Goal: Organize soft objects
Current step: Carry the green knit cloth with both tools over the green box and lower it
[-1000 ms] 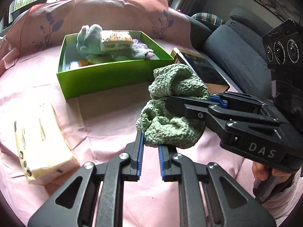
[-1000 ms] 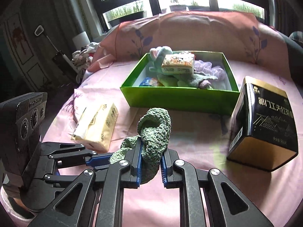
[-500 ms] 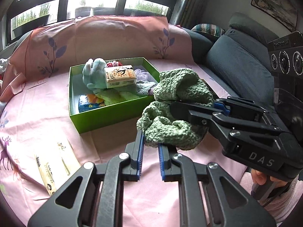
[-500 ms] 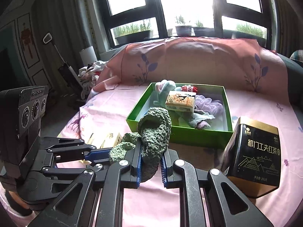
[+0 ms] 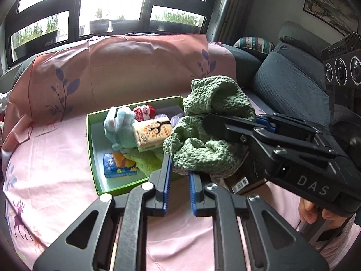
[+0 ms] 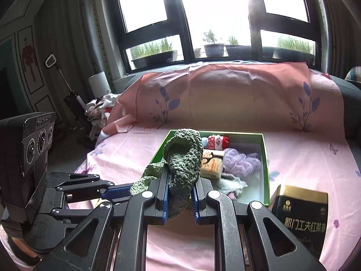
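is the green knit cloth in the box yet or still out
Out. The green knit cloth hangs bunched in the right gripper, with the left gripper at its lower edge, above the green box.

The green box (image 6: 265, 158) is open on top. Its left half is filled by a plush (image 5: 119, 126), a tissue pack (image 5: 152, 133), red socks (image 6: 217, 141) and a blue packet (image 5: 118, 169); a purple knit (image 6: 242, 162) fills the right. Bare floor shows only along its near-left wall and near-right corner. A black tin (image 6: 300, 212) stands just beside the box's near-right corner, narrowing entry there. The pink sheet (image 5: 49, 162) left of the box lies open. The sofa back (image 6: 225, 97) walls off the far side.
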### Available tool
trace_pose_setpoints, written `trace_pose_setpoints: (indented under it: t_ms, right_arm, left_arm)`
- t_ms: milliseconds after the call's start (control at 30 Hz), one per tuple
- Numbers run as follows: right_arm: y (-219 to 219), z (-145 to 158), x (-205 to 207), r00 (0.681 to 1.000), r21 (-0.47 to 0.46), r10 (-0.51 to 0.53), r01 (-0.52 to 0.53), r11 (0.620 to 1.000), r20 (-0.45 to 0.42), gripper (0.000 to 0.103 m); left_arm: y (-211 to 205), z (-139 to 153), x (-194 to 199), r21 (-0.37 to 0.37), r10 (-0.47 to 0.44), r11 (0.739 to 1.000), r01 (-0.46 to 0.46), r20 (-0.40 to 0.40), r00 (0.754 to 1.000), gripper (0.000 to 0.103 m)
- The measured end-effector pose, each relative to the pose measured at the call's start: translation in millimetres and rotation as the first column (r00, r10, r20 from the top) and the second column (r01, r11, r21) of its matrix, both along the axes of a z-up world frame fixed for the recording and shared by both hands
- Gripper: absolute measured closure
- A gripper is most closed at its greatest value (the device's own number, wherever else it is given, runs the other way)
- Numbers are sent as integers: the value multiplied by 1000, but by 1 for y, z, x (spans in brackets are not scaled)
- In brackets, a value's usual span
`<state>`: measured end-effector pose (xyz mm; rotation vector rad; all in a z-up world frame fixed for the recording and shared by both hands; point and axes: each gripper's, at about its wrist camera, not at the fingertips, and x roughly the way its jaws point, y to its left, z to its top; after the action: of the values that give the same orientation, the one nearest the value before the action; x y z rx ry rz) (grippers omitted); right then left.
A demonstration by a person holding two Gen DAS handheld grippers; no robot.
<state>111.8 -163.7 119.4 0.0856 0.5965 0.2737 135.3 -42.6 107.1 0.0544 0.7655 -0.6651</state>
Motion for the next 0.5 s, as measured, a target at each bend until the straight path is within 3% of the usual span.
trace_pose_setpoints:
  t_ms: [200,500]
  right_arm:
    - [3,11,47,1000,4,2,-2,1000,-7,86]
    - [-7,-15,108,994,11,-39,40,999,-98,86]
  left_arm:
    - [1,17,52,-14,66,998,-66,-7,998,89]
    - [-13,-4,109,39,125,992,-122,-72,990,90]
